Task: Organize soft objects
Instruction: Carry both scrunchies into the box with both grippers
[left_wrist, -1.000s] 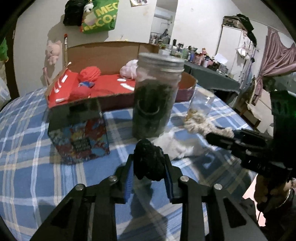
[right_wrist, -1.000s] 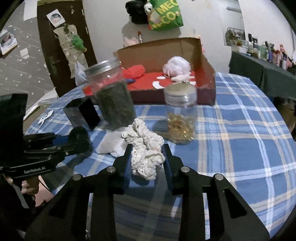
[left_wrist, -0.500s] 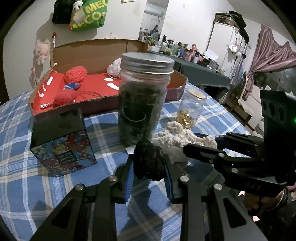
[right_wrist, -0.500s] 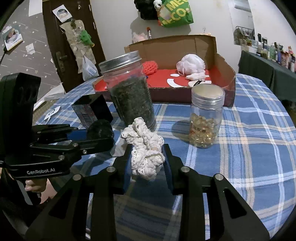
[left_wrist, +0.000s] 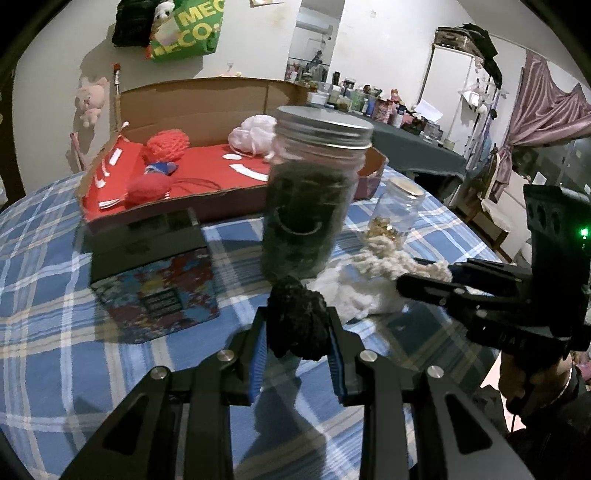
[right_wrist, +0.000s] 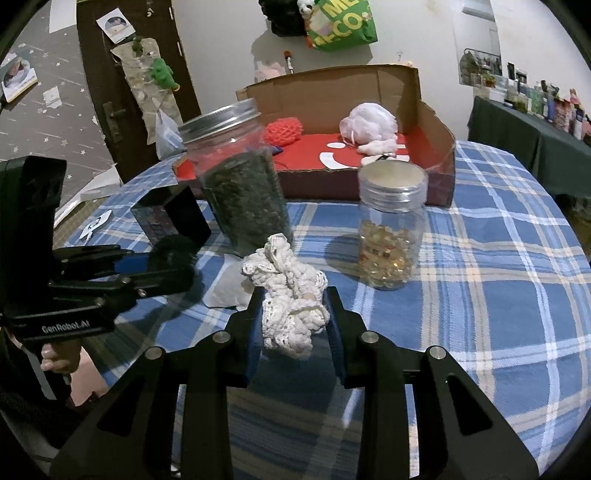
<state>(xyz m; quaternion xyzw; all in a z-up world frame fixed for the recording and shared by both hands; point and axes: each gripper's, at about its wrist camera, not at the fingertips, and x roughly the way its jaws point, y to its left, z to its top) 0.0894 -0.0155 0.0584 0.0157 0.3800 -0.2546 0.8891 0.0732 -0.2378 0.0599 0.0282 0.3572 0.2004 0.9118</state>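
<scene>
Left tool (left_wrist: 297, 325) clamps a black pom-pom (left_wrist: 298, 320) — right tool (right_wrist: 293, 321) clamps a white crochet bundle (right_wrist: 290, 299).

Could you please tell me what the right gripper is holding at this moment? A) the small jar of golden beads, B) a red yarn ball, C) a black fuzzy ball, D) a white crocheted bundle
D: in the right wrist view the white crocheted bundle sits pinched between the fingers of the right gripper, while the black fuzzy ball is in the left gripper.
</scene>
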